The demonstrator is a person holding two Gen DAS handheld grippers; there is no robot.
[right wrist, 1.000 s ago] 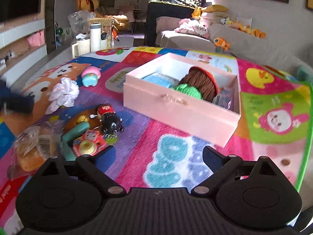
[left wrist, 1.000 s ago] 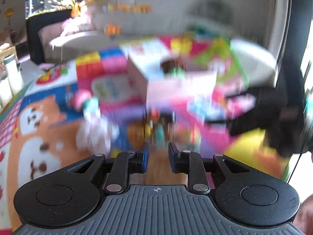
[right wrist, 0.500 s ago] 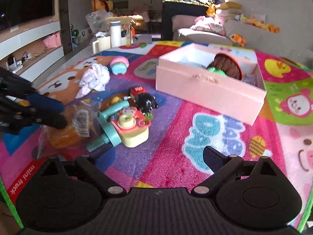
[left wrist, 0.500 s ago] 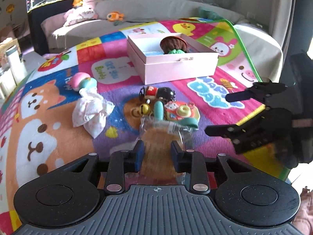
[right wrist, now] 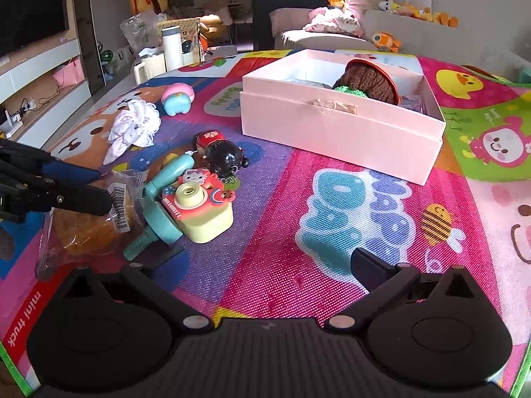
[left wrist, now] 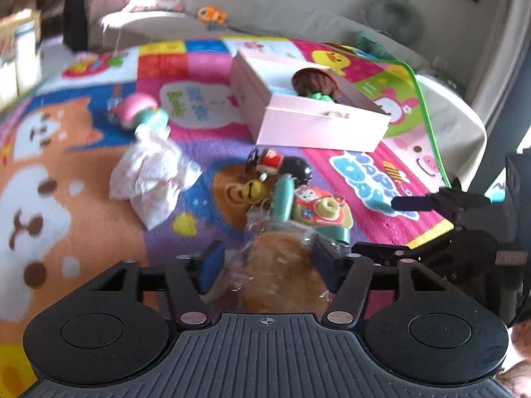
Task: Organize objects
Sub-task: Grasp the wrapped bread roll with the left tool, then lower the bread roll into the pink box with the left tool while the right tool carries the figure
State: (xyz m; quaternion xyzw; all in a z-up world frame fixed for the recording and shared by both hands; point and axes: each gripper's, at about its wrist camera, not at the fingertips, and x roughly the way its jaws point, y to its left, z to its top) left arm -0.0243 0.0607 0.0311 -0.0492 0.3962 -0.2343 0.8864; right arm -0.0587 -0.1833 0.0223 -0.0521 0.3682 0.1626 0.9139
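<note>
A pink box (right wrist: pixel 338 132) (left wrist: pixel 308 122) stands open on the play mat and holds a brown knitted toy (right wrist: pixel 368 83). In front of it lie a toy camera (right wrist: pixel 199 205) (left wrist: pixel 318 212), a teal toy (right wrist: pixel 162 199), a black doll (right wrist: pixel 225 156) (left wrist: pixel 285 165), a white cloth (right wrist: pixel 132 126) (left wrist: pixel 152 175) and a pink-and-teal toy (right wrist: pixel 177 98). A bagged bread bun (left wrist: pixel 282 272) (right wrist: pixel 86 225) lies at the mat's near edge. My left gripper (left wrist: pixel 268 262) (right wrist: pixel 86 185) is open, its fingers on either side of the bun. My right gripper (right wrist: pixel 262 265) is open and empty above the mat.
A sofa (right wrist: pixel 332 36) with soft toys (right wrist: pixel 386 39) stands behind the mat. A white bottle (right wrist: pixel 172 48) and bags sit on the floor at the left. The mat's green edge (left wrist: pixel 428 106) runs along the right side.
My left gripper has come down to the bagged bun and its fingers have spread around it. My right gripper has drifted nearer the toys.
</note>
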